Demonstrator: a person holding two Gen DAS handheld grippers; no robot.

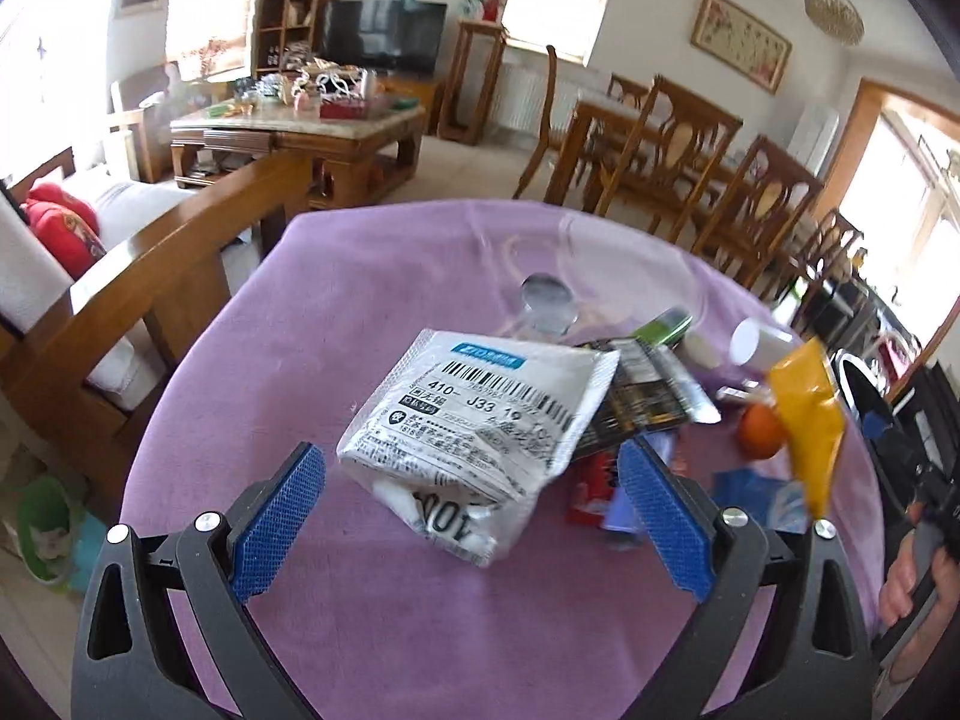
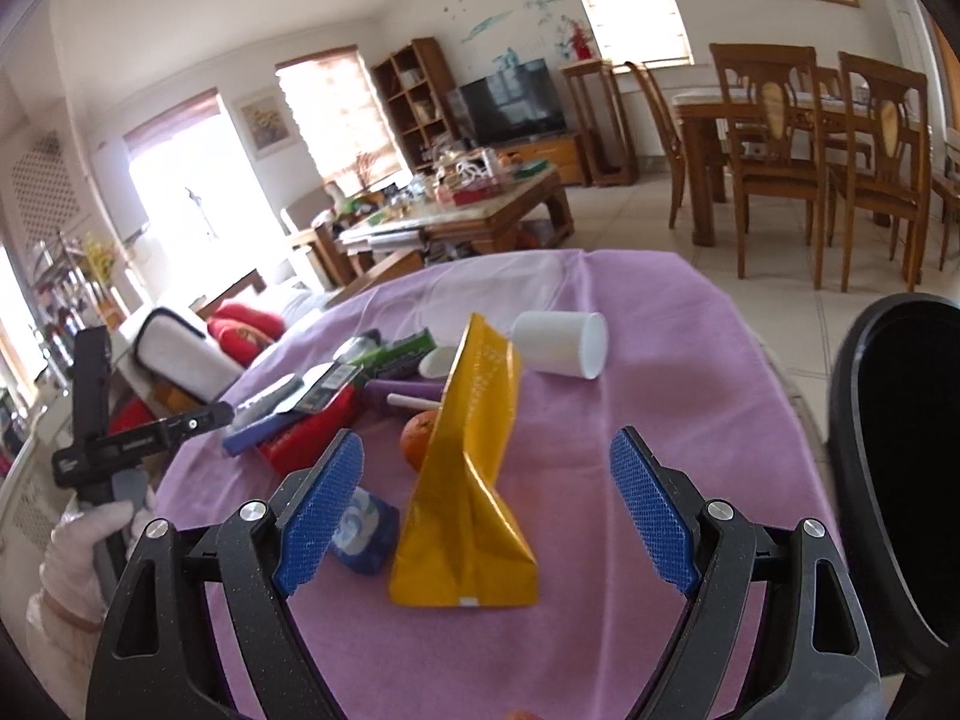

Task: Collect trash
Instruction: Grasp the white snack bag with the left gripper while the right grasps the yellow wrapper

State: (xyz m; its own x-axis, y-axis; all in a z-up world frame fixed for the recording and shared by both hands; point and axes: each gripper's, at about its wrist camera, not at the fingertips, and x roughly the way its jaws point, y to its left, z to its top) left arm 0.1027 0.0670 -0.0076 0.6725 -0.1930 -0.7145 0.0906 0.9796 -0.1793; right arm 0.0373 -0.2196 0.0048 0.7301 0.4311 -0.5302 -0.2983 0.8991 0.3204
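Note:
A purple-clothed round table (image 1: 372,312) carries trash. In the left wrist view a white shipping bag with a barcode label (image 1: 480,414) lies between the fingers of my open left gripper (image 1: 474,480). Behind it lie dark wrappers (image 1: 642,396), a white cup (image 1: 759,342), an orange (image 1: 761,429) and a yellow pouch (image 1: 807,414). In the right wrist view the yellow pouch (image 2: 474,468) stands between the fingers of my open right gripper (image 2: 489,468), touching neither pad. The orange (image 2: 419,438), a blue packet (image 2: 366,531) and the white cup (image 2: 561,343) lie around it.
A black bin (image 2: 900,480) stands at the table's right edge. A clear glass (image 1: 547,300) sits mid-table. A red box and purple items (image 2: 312,432) lie left of the pouch. A wooden sofa (image 1: 180,276), coffee table and dining chairs (image 2: 780,162) surround the table.

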